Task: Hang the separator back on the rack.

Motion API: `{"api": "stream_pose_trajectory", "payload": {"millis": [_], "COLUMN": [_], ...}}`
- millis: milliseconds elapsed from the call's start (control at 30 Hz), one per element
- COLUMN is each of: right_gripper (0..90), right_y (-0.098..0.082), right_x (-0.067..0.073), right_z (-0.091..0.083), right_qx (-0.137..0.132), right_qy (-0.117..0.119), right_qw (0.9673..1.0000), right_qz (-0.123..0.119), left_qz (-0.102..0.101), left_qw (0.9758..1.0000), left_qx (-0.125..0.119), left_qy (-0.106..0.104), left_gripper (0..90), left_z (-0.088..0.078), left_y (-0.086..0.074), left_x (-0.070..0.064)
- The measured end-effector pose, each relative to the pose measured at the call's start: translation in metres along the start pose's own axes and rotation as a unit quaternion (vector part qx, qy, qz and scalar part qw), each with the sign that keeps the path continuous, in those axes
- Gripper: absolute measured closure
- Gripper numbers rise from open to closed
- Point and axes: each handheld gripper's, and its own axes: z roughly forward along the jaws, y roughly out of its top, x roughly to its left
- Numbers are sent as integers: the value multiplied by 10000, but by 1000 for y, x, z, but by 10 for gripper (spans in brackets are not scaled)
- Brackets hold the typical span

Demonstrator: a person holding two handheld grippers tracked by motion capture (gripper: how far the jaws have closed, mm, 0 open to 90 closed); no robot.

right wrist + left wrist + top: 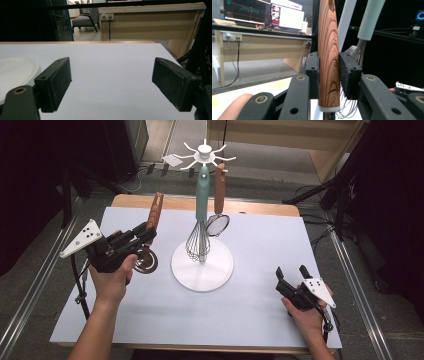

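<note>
The left gripper (145,234) squeezes the brown wooden handle of a metal kitchen tool (328,62), held upright at the left of the counter (250,310). The right gripper (292,273) rests wide apart, near right.

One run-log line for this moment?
left claw: shut on wooden-handled utensil | right claw: open, idle | rack: whisk, strainer hanging

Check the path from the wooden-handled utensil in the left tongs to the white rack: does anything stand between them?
Nothing on the table between them. The left tongs clamp the wooden-handled utensil left of the rack. But the whisk and strainer already hang there, crowding the near hooks.
</note>
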Motion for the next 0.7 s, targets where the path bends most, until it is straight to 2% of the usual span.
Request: {"api": "stream_pose_trajectory", "payload": {"millis": [133,700], "right_gripper": [163,163], "right_y": [0,0], "right_x": [0,0], "right_z": [0,0], "right_qx": [-10,-24], "right_qy": [-1,-4], "right_qw": [10000,10000], "right_qz": [-4,-18], "left_qz": [-26,98], "left_qw": [10000,9991], "left_qx": [-65,-287], "left_qy": [-66,-312], "left_gripper": [725,725], "left_z": [0,6], "left_y": [3,19], "left_x": [-2,-12]}}
